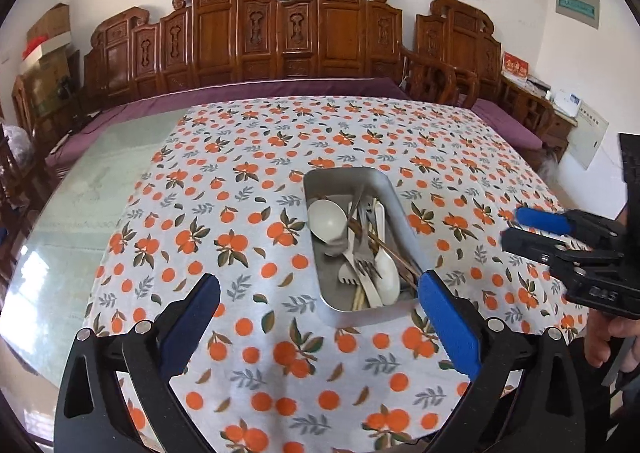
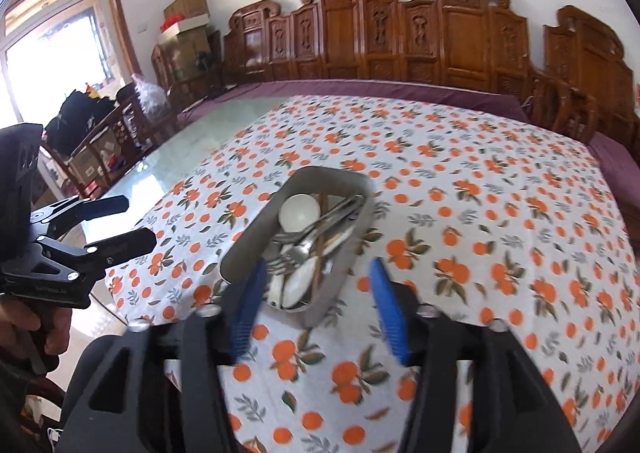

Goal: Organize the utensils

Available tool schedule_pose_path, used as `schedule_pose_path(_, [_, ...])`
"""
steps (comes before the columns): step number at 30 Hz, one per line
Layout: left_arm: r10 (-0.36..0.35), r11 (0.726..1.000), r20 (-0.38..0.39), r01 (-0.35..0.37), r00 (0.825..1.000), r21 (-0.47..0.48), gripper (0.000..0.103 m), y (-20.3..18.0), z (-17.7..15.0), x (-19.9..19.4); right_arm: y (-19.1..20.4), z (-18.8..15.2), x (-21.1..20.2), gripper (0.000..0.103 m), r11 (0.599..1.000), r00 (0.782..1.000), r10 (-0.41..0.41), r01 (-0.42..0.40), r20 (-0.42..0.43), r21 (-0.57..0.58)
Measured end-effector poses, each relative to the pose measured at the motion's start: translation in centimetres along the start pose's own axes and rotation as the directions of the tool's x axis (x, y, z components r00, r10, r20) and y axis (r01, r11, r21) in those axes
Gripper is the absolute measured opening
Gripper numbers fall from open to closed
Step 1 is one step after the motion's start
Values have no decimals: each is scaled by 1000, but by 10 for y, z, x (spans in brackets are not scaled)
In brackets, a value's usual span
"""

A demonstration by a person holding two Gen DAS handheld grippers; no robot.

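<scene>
A rectangular metal tray [image 1: 344,174] [image 2: 245,234] sits on the orange-print tablecloth. Its contents are a round white spoon [image 1: 326,219] [image 2: 299,212], metal forks [image 1: 366,253], a white spork [image 1: 349,273], brown chopsticks [image 1: 394,253] and other white utensils piled together. My left gripper [image 1: 319,279] hovers over the near end of the tray, jaws wide apart and empty. My right gripper [image 2: 318,264] is open too, held above the tray's near end, nothing between its blue pads. Each gripper shows in the other's view: the right gripper [image 1: 520,231] at the right, the left gripper [image 2: 134,223] at the left.
The tablecloth [image 1: 248,237] covers most of a glass-topped table [image 1: 80,205], bare glass on the left. A carved wooden bench [image 1: 280,33] with a purple cushion runs behind. Cardboard boxes [image 2: 186,25] and clutter stand far left. A hand [image 2: 52,329] holds the left gripper.
</scene>
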State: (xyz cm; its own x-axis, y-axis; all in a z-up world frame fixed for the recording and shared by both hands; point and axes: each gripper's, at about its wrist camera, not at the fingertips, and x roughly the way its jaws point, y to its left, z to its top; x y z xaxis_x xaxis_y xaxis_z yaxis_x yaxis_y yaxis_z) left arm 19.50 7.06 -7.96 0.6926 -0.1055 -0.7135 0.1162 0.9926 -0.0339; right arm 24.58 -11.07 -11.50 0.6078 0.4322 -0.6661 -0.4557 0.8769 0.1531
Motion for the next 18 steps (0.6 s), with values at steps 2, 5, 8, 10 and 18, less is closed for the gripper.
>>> schedule_pose_path(2, [-10,1000,10,10,1000,1,96,-10,-1,-6,-6,-5,-15,88,999,999,-31,31,24,12])
schedule_pose_path(5, [-15,1000,23,15,1000,1,96,-22,-3,-14,-13,-14,-36,100,997,996,-74,73,53,31])
schedule_pose_path(8, [-19,1000,31,19,999,2,96,-36,-5,-21,-18,-21,-54,100,992,990,-121,119,65,47])
schedule_pose_path(10, [-9,1000,29,9,1000,5,96,-43,-6,-25,-21,-25,-64,100,988,987,-145,140,69,63])
schedule_pose_path(18, [-34,999,45,34,998,0,96,-66,-9,-51,-35,-42,-114,100,976,973,-196,181,122,122])
